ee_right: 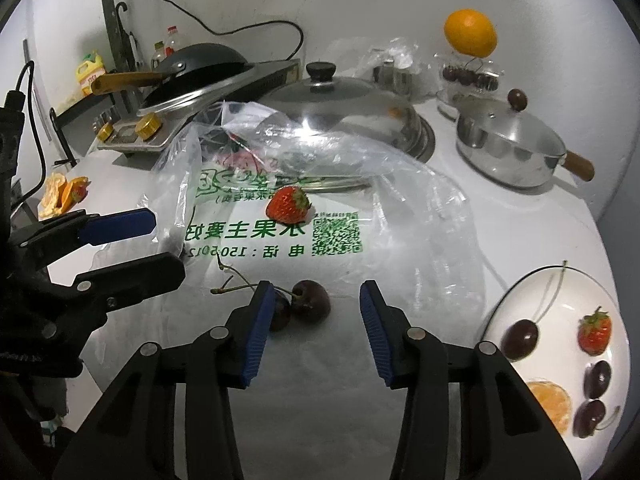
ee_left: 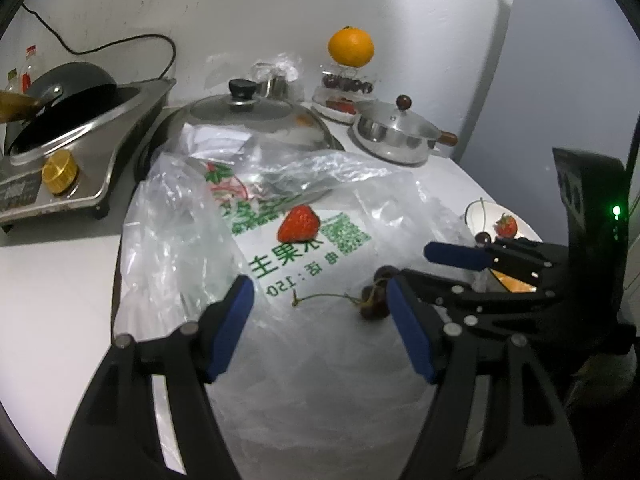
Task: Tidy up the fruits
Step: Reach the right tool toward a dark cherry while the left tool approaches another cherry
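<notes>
Printed in green on the clear plastic bag [ee_right: 280, 216], just beyond the claw: "水果主要好", "电话: 150-5012…", beside a QR code [ee_right: 337, 236].

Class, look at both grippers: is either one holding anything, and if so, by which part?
Nothing is held. The left gripper and the right gripper both stand open above the plastic bag; the cherries lie loose on it.
</notes>
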Tool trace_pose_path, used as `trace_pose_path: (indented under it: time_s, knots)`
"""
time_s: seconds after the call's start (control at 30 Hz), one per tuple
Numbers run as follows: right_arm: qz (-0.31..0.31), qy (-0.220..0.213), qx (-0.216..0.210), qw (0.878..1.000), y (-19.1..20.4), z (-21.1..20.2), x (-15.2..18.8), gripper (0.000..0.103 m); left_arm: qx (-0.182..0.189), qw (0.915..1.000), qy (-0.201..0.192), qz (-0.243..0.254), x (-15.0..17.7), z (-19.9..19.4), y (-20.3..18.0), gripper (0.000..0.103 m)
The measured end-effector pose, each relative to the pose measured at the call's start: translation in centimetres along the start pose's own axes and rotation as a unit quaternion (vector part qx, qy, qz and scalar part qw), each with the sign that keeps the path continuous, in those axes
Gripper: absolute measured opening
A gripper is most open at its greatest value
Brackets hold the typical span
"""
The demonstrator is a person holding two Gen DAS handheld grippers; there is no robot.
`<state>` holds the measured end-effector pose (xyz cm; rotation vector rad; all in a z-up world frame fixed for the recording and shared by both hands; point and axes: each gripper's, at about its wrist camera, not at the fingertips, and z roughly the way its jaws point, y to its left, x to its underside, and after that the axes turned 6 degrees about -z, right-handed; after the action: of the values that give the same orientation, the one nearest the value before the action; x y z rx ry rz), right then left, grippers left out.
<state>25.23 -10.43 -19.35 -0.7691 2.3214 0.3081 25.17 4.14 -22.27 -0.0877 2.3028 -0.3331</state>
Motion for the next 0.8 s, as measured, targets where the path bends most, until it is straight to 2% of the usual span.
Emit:
trace_pose_path:
  time_s: [0.13,0.5,0.6,0.8]
  knots:
    - [0.002,0.009,-0.006,1.000,0.1,0.9,0.0,0.042,0.001,1.0000,0.005,-0.004,0.1,0.5,0.4,0.071]
    - [0.020,0.014,-0.028,0.999,-0.4,1.9,-0.2,0.041,0.007,1.0000,0.007,0.000,0.1,0.8,0.6,0.071]
    - [0.033,0.008,-0.032,0.999,-0.8,1.6,-0.2,0.035,0.006,1.0000,0.004,0.002,0.1,0.7,0.5,0.071]
    - [0.037,0.012,-0.027,0.999,-1.4,1.4,0.3,0.034,0.004,0.9999,0.009,0.009,0.3,0.9,-0.1,0.071]
